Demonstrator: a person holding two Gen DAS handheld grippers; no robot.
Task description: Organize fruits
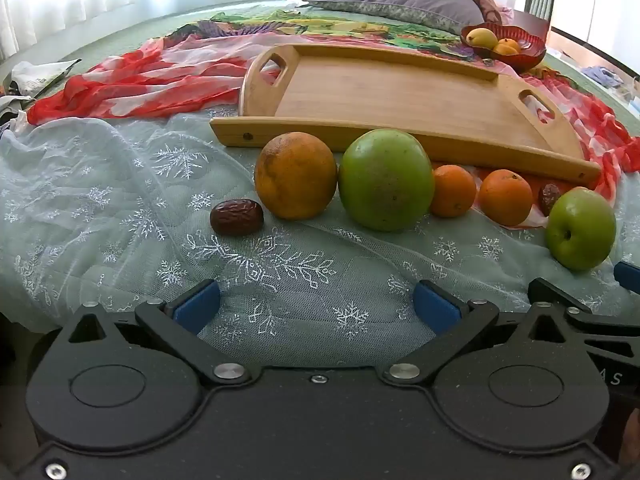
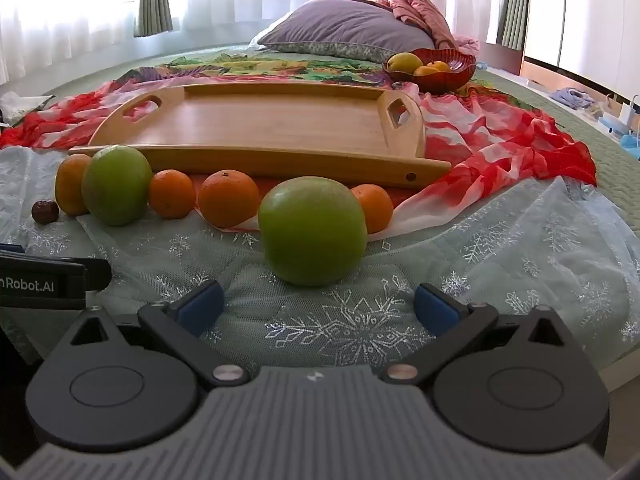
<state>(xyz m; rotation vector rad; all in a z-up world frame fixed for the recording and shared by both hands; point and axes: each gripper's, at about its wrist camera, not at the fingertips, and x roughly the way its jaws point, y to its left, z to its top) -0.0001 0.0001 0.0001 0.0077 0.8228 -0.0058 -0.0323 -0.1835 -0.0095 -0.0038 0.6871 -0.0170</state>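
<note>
Fruits lie in a row on a pale snowflake cloth before an empty wooden tray [image 1: 384, 92] [image 2: 280, 120]. In the left wrist view: a dark red date [image 1: 237, 222], a large orange [image 1: 295, 175], a big green apple [image 1: 386, 179], two small oranges [image 1: 454, 191] [image 1: 506, 197], another date [image 1: 547, 197] and a smaller green apple [image 1: 580, 235]. My left gripper [image 1: 316, 306] is open and empty, short of the row. My right gripper [image 2: 318, 306] is open and empty, just short of a green apple [image 2: 313, 231], with an orange [image 2: 374, 207] behind it.
A dark red bowl [image 1: 520, 46] [image 2: 444, 66] with yellow fruits stands behind the tray. A red and white scarf [image 2: 500, 140] lies under and around the tray. A purple pillow [image 2: 348, 30] lies at the back. The bed edge runs at the right.
</note>
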